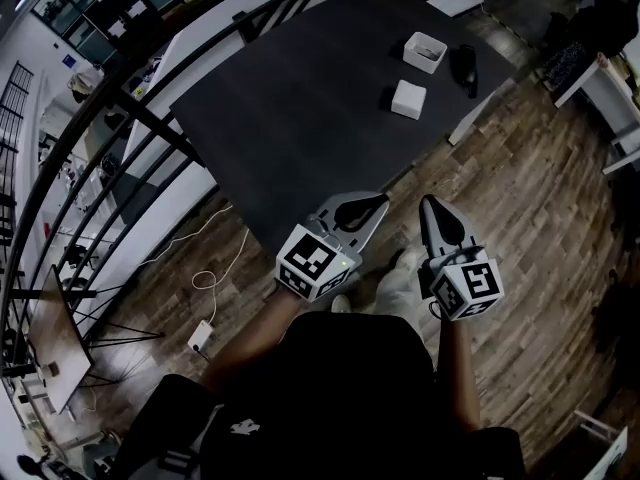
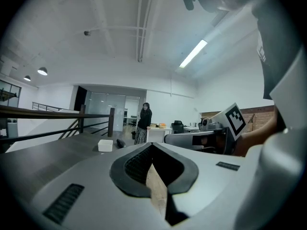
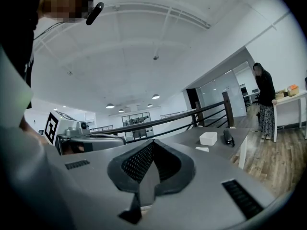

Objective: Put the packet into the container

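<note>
1. Packet [image 1: 408, 99]: white and flat, lying on the dark table [image 1: 300, 118]. It is well ahead of both claws and untouched.
2. Container [image 1: 425, 51]: an open white tray just beyond the packet. A black object [image 1: 467, 68] sits beside it.
3. Left gripper [image 1: 380, 204] and right gripper [image 1: 430, 204] are side by side near the table's near corner. Both have jaws together, with nothing between them.
4. My reading is that this is the approach. The jaws should part before arriving, come in low across the packet's edges, and avoid nudging the tray.
</note>
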### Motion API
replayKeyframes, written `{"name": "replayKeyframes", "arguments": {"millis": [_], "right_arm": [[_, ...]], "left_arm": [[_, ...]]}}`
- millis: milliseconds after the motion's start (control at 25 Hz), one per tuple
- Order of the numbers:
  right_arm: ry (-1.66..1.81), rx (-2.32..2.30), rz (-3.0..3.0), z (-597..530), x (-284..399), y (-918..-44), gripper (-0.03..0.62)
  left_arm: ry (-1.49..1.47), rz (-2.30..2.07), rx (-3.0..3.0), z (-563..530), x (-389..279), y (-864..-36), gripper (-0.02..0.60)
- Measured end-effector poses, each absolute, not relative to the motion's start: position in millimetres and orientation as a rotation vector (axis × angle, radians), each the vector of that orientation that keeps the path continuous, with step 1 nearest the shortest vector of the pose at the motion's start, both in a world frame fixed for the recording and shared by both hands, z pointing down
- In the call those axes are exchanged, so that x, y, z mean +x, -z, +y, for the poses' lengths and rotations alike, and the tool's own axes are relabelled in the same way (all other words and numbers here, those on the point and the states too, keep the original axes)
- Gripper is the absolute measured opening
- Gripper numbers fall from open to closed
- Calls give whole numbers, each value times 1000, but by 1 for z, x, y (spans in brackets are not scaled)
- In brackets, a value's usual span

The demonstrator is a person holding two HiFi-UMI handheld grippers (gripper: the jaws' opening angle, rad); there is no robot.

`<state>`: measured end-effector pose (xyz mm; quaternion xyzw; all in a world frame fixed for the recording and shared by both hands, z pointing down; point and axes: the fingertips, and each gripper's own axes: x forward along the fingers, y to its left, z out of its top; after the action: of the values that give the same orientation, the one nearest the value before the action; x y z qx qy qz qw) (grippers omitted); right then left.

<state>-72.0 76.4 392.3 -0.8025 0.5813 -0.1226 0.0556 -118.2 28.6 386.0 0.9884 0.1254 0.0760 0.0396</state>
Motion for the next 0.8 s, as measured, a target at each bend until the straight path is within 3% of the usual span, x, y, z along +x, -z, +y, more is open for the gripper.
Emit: {"name": "replayKeyframes", "arguments": {"millis": [800], "right_arm": [[322,-2278,1997,51,116,-390,3]], "left_arm": [[-280,206,3031,15,81,-386,5]]}}
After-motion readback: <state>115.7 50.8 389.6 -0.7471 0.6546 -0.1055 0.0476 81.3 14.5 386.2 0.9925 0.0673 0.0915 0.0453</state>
